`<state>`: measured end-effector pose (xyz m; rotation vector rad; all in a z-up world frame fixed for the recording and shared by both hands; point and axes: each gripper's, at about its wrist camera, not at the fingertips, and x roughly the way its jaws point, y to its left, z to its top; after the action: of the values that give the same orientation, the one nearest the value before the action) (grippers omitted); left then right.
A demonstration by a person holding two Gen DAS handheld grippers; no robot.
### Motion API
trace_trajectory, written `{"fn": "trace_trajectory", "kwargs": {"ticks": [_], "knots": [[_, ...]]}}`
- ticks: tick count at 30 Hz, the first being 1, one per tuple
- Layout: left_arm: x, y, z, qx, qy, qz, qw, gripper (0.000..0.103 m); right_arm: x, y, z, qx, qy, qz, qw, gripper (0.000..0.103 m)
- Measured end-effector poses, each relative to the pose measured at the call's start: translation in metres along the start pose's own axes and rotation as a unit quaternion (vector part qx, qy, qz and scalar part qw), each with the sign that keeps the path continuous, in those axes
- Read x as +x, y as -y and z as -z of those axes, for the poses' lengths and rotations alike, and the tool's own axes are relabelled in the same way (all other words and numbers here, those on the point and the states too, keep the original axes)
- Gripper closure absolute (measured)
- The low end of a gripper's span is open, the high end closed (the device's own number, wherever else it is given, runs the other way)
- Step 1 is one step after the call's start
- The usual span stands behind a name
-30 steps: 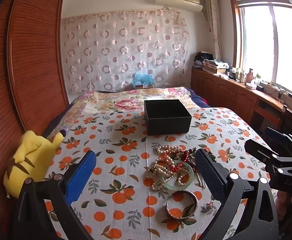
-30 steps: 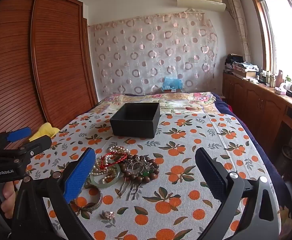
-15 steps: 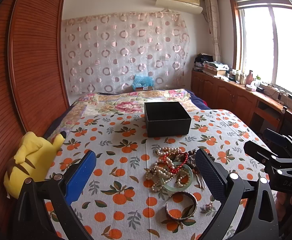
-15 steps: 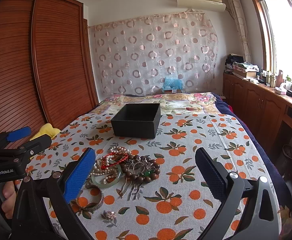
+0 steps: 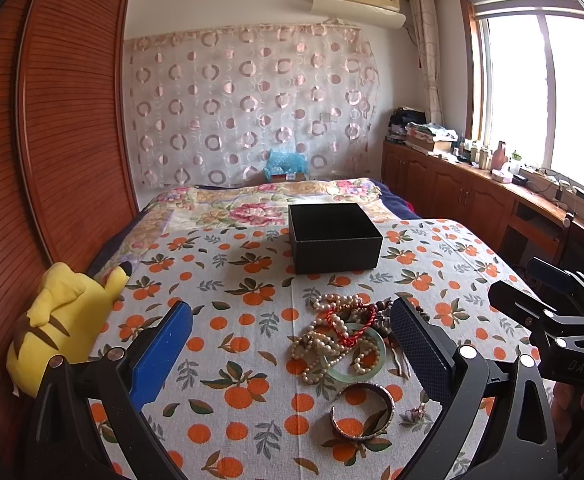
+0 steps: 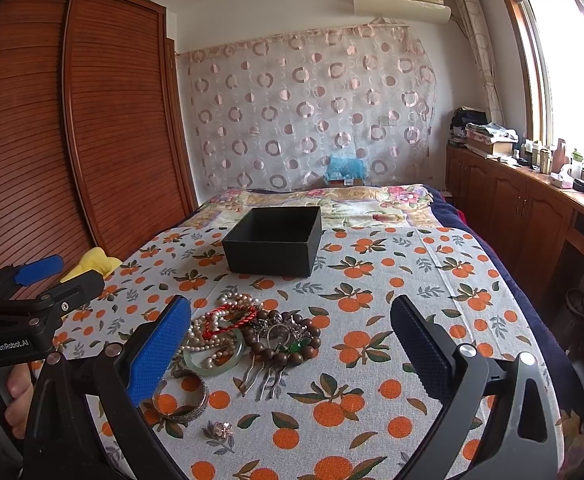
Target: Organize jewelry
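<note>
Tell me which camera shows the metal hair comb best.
The right wrist view: the metal hair comb lies unobstructed, prongs toward the camera. In the left wrist view, the left gripper's right finger hides most of it.

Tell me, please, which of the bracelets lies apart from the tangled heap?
The metal cuff bangle, open on one side, lies alone nearest the camera; the green jade bangle is caught up under the pearls.
</note>
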<state>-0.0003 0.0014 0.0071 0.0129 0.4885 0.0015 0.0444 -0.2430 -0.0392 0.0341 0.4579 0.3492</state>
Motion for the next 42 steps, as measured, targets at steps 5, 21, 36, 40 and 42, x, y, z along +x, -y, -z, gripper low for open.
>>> {"fn": "trace_trajectory", "kwargs": {"ticks": [5, 21, 36, 40, 42], "knots": [[0.0, 0.0, -0.005, 0.0, -0.001, 0.0, 1.0, 0.007, 0.0, 0.0, 0.0, 0.001, 0.0, 0.0, 1.0, 0.002], [0.0, 0.0, 0.001, 0.0, 0.001, 0.0, 1.0, 0.007, 0.0, -0.001, 0.0, 0.001, 0.0, -0.001, 1.0, 0.002], [0.0, -0.001, 0.001, -0.001, 0.001, 0.001, 1.0, 0.007, -0.002, -0.001, -0.001, 0.002, 0.001, -0.001, 1.0, 0.002], [0.0, 0.0, 0.001, 0.0, 0.001, 0.001, 1.0, 0.007, -0.002, -0.002, -0.002, 0.002, 0.001, -0.002, 1.0, 0.002], [0.0, 0.0, 0.001, 0.0, 0.001, 0.0, 1.0, 0.007, -0.002, -0.002, -0.002, 0.002, 0.001, -0.002, 1.0, 0.002]]}}
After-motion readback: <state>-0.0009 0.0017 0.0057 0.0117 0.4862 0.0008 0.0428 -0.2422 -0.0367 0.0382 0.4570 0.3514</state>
